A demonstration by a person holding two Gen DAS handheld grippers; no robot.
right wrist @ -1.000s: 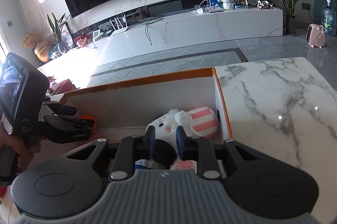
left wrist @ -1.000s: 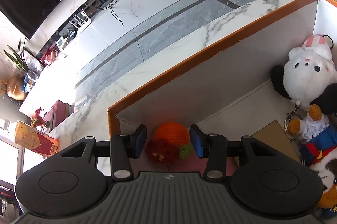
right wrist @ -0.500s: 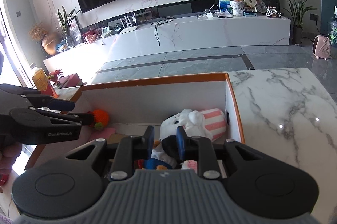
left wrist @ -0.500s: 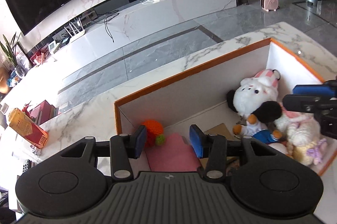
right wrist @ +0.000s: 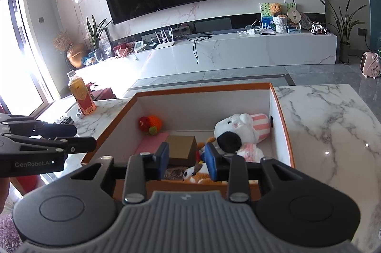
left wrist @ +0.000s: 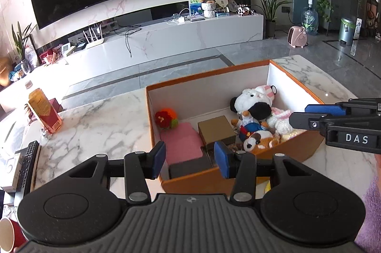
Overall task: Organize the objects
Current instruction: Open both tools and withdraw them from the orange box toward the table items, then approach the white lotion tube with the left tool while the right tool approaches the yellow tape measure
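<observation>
Blue-padded, the right tool (right wrist: 186, 160) has just been opening, nothing between its pads; the left tool (left wrist: 189, 163) stands half open, empty. Both hang above the orange box (left wrist: 295, 84) on the bench (left wrist: 95, 119), toys inside. Packing looks finished; next likely calls for withdrawing.

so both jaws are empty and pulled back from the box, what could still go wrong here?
1. The bottle stands upright near the table edge beside the left gripper; a sideways swing could topple it.
2. The plush toys are heaped at one end of the orange box; another reach there may snag one.
3. The right gripper hangs close above the box's near wall and could clip it.
</observation>
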